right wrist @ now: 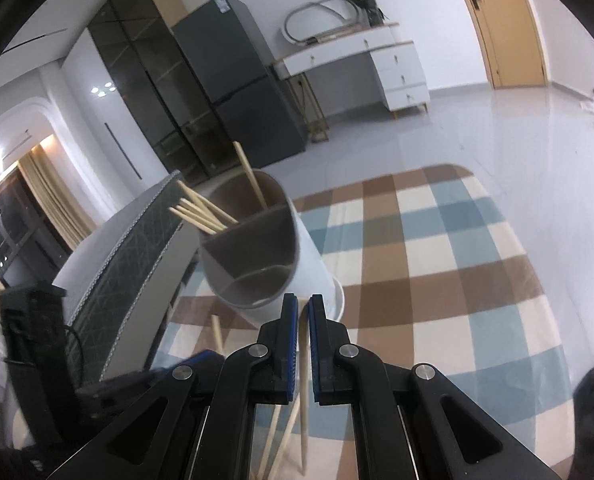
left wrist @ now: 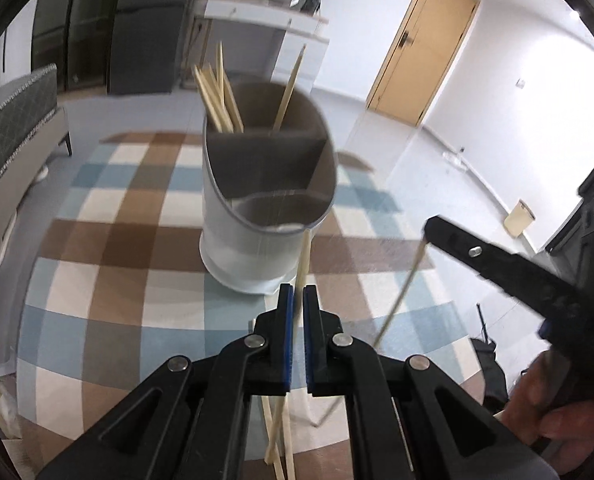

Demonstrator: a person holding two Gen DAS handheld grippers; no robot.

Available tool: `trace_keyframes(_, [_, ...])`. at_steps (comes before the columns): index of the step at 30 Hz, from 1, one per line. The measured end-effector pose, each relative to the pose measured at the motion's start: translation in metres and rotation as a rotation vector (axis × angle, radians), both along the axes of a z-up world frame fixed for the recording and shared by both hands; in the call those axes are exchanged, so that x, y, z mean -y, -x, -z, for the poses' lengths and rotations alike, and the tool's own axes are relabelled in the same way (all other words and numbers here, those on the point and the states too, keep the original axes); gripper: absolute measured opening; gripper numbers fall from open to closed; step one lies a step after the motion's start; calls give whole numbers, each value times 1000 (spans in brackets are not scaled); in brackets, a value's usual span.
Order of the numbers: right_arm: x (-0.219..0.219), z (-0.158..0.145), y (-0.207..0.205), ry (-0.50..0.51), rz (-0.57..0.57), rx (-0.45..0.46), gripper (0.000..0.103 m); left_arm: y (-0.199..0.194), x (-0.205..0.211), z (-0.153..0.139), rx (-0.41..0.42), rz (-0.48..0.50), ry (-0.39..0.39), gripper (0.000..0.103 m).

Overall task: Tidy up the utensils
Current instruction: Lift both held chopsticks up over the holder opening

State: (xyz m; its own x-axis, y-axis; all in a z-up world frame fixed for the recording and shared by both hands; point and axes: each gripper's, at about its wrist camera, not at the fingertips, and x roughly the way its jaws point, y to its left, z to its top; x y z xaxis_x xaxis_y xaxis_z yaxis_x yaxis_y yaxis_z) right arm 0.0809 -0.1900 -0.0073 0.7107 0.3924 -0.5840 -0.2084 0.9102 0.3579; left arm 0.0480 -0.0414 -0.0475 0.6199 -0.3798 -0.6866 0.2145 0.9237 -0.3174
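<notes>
A white utensil holder [left wrist: 249,248] with grey inner compartments stands ahead of both grippers over a checked rug [left wrist: 137,240]. Several wooden chopsticks [left wrist: 217,96] lean in its far compartment; the near compartments look empty. My left gripper [left wrist: 299,300] is shut on one chopstick [left wrist: 301,264], which runs up toward the holder's near wall. The right gripper [left wrist: 429,229] comes in from the right with another chopstick [left wrist: 401,292] hanging from its tip. In the right wrist view that gripper [right wrist: 303,308] is shut on its chopstick [right wrist: 304,392], just in front of the holder [right wrist: 313,268].
A grey sofa [left wrist: 13,128] is at the left. A white desk [left wrist: 265,20], a dark fridge [right wrist: 233,76] and a wooden door [left wrist: 421,48] stand at the back. A person's hand [left wrist: 553,400] holds the right gripper. The left gripper [right wrist: 201,360] shows blurred low on the left.
</notes>
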Motion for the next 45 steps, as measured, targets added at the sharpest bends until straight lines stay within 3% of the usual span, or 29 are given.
trace_keyframes(5, [-5,-8,15,32,5,72,5,17,7,-8,37,5,-28,0])
trace_keyframes(9, [-4,-9,25,53,23,94,5,8,-4,-7,15,-21,-52,0])
trace_keyframes(15, [13,-7,33,25,84,69,5,-14,-24,27,-235,-79,-27,2])
trace_keyframes(18, [21,-5,30,-1,110,53,5,-21,-18,39,-269,-65,-40,28])
trace_keyframes(19, [25,-4,28,-6,119,53,5,-23,-14,41,-270,-57,-42,44])
trace_keyframes(20, [27,-2,27,-7,127,51,5,-26,-10,42,-267,-49,-49,52])
trace_keyframes(22, [32,2,23,-16,146,40,5,-31,-1,47,-262,-29,-85,54])
trace_keyframes(25, [41,8,15,-42,174,9,5,-43,14,67,-304,-19,-219,54])
trace_keyframes(31, [57,18,-2,-101,210,-43,5,-66,15,96,-370,-55,-220,54])
trace_keyframes(37, [53,18,-11,-97,194,-47,5,-85,29,108,-383,-24,-306,52])
trace_keyframes(39, [51,18,-14,-93,186,-52,5,-88,35,108,-364,-6,-308,41])
trace_keyframes(41, [52,18,-15,-104,179,-56,5,-89,39,108,-357,-10,-354,18])
trace_keyframes(43, [52,17,-16,-108,175,-57,5,-89,43,108,-359,17,-326,1])
trace_keyframes(45, [53,17,-17,-109,172,-59,5,-90,44,108,-361,28,-297,1])
